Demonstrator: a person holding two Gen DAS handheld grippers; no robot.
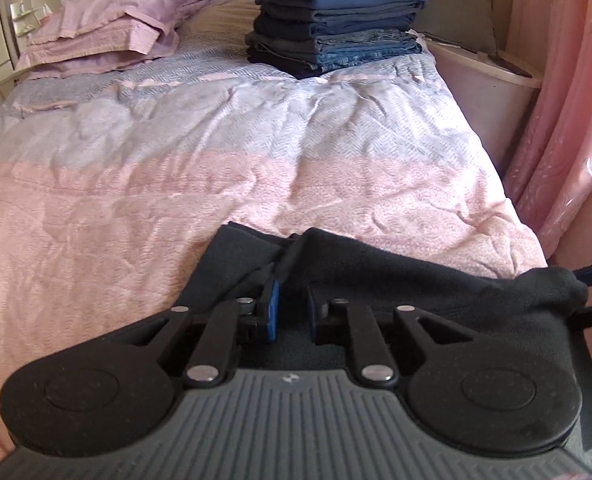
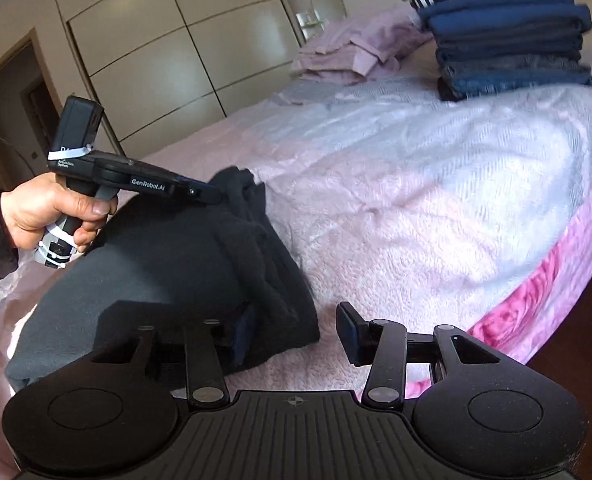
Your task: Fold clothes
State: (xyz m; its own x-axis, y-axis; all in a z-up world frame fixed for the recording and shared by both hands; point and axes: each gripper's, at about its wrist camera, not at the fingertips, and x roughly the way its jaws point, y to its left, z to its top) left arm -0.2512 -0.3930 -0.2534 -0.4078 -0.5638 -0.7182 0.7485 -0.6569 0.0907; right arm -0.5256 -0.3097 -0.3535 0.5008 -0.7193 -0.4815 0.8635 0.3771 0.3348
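A dark fleece garment (image 1: 416, 280) (image 2: 168, 264) lies folded at the near edge of the bed. My left gripper (image 1: 294, 304) hovers over its far edge with the jaws a small way apart; cloth lies under them and the pads do not press on it. In the right wrist view a hand (image 2: 48, 208) holds that left gripper (image 2: 215, 197), its tip at the garment's far end. My right gripper (image 2: 298, 332) stands open at the near corner: the corner lies between the jaws, and the right finger (image 2: 348, 330) is clear of the cloth.
A tall stack of folded dark and blue clothes (image 1: 336, 20) (image 2: 504, 40) stands at the head of the bed, beside lilac pillows (image 1: 128, 20). The pink and pale bedspread (image 1: 176, 160) stretches between. A pink curtain (image 1: 568, 120) and a pale bin (image 1: 484, 80) flank the right side.
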